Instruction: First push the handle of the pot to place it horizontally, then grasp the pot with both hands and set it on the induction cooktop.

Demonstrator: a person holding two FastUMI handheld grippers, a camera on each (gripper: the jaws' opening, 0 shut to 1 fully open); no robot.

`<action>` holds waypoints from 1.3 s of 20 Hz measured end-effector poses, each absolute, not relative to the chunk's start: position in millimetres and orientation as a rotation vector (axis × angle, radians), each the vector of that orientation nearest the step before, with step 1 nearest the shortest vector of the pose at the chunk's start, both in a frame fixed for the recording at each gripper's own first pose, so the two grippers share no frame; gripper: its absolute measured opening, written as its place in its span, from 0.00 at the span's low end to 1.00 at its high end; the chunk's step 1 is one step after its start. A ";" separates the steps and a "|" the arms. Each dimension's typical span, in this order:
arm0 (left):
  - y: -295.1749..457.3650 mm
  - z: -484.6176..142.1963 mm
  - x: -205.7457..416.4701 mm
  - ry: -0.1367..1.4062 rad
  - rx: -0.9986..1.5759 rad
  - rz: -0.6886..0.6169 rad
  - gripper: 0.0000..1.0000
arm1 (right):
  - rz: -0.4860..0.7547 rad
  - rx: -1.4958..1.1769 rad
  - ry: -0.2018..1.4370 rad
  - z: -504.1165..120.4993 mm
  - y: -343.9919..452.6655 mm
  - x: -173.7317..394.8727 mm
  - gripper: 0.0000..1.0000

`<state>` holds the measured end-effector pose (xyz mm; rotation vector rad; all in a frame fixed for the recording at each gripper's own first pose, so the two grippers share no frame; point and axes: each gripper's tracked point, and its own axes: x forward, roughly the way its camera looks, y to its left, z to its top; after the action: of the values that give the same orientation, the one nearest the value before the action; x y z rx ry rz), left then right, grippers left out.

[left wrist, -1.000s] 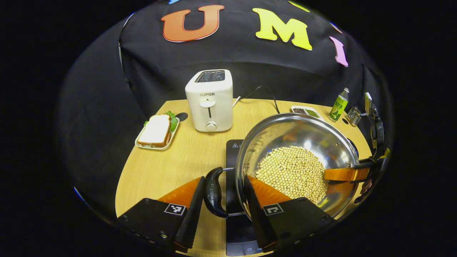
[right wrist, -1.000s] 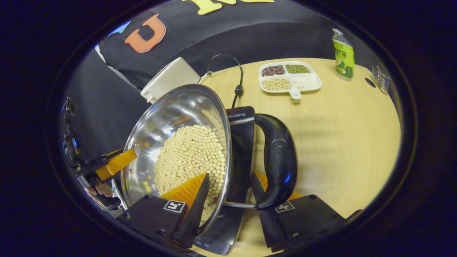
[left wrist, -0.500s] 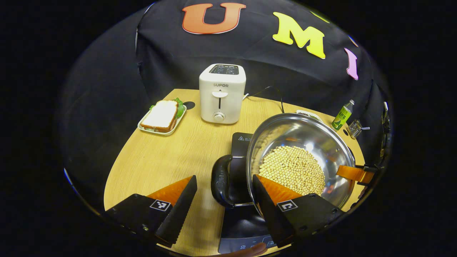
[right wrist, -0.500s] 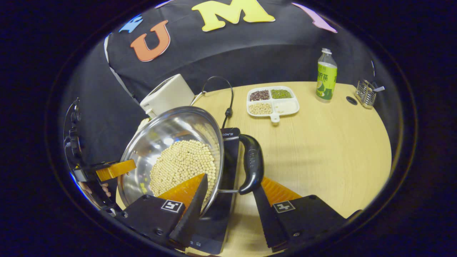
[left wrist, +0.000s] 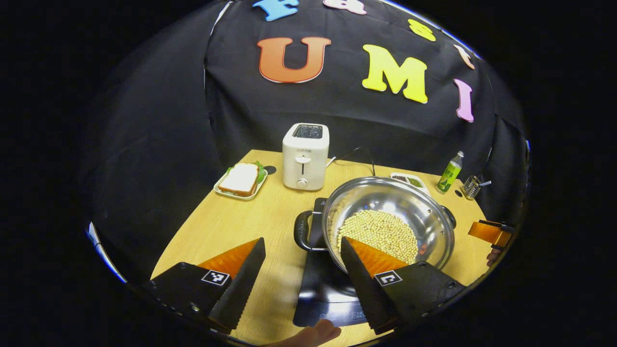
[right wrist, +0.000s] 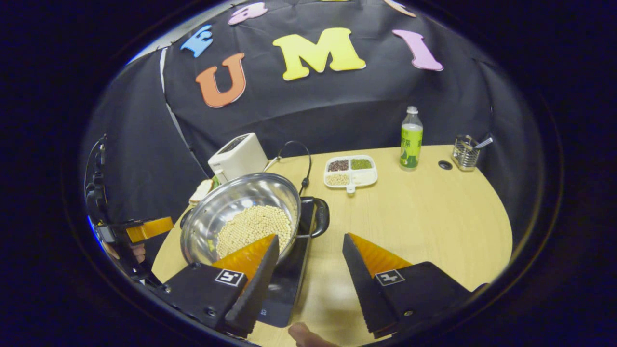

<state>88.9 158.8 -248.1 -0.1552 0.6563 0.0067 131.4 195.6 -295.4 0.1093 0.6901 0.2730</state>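
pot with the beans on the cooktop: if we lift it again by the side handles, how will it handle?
Probably heavy for its size: the steel pot holds a deep layer of beans. The loose beans would likely slide and shift the load if it tilts. Polished walls look slippery, so the black loop handle is the safer grip. It should sit stably on the cooktop.

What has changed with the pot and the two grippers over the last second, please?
Both grippers have let go of the pot's handles and drawn back and up: the left gripper and right gripper now stand open, clear of the pot. The pot stays on the cooktop, beans inside; the toaster is unmoved.
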 end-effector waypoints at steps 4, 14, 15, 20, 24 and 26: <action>147.9 -213.0 59.4 0.552 -0.134 0.017 0.94 | 0.255 0.106 0.573 -262.1 171.3 98.7 0.84; 106.0 -103.6 -12.3 0.267 -0.035 0.009 0.95 | 0.219 0.061 0.282 -151.9 82.0 6.8 0.96; 103.7 -91.6 -15.6 0.222 -0.020 0.022 0.95 | 0.209 0.050 0.245 -138.0 71.2 -2.0 0.94; 88.0 -48.9 -44.3 0.098 -0.062 0.055 0.94 | 0.153 0.021 0.110 -91.5 27.0 -40.4 0.95; 58.1 -40.1 -68.4 0.028 -0.068 0.025 0.94 | 0.109 -0.017 0.029 -77.7 3.7 -66.4 0.95; 42.3 -44.1 -82.7 -0.006 -0.075 0.020 0.94 | 0.107 -0.005 -0.008 -75.0 -2.3 -78.1 0.95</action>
<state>-82.7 42.3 -44.1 -0.0750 -0.0062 0.0199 -78.1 -2.3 -75.0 -0.0046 -0.0077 0.1066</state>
